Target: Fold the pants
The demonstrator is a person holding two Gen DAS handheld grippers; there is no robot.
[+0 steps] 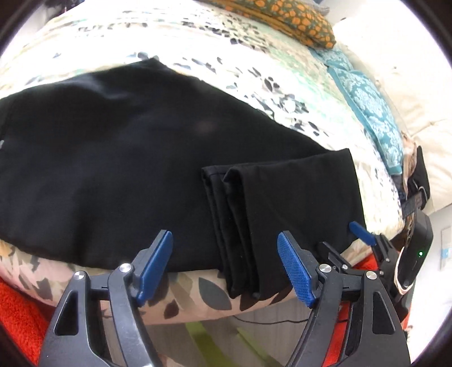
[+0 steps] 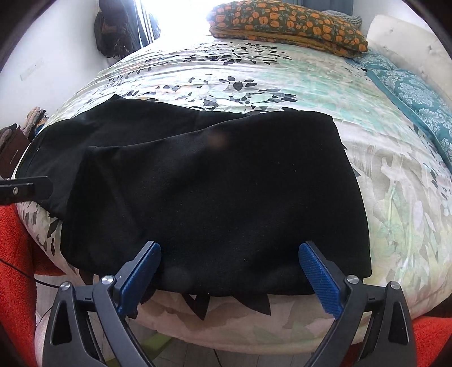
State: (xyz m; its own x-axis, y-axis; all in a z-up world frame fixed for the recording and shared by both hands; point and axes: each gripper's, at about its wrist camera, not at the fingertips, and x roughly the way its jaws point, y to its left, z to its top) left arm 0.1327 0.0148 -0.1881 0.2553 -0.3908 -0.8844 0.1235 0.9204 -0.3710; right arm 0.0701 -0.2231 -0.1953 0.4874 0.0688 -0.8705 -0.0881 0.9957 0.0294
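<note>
Black pants (image 1: pixel 118 146) lie on the bed's floral cover, near its front edge. In the left wrist view the leg ends (image 1: pixel 268 214) are folded back over the rest and reach the bed edge. My left gripper (image 1: pixel 224 254) is open and empty, just in front of those leg ends. In the right wrist view the folded pants (image 2: pixel 214 192) fill the middle. My right gripper (image 2: pixel 230 268) is open and empty, its blue pads (image 2: pixel 319 276) at the near edge of the cloth. The right gripper also shows in the left wrist view (image 1: pixel 364 234).
The bed (image 2: pixel 395 197) has a floral cover. An orange-patterned pillow (image 2: pixel 288 25) and a teal pillow (image 2: pixel 415 101) lie at the back and right. Red fabric (image 2: pixel 14 268) lies by the bed's near edge. A bag (image 2: pixel 113 28) hangs at the far left wall.
</note>
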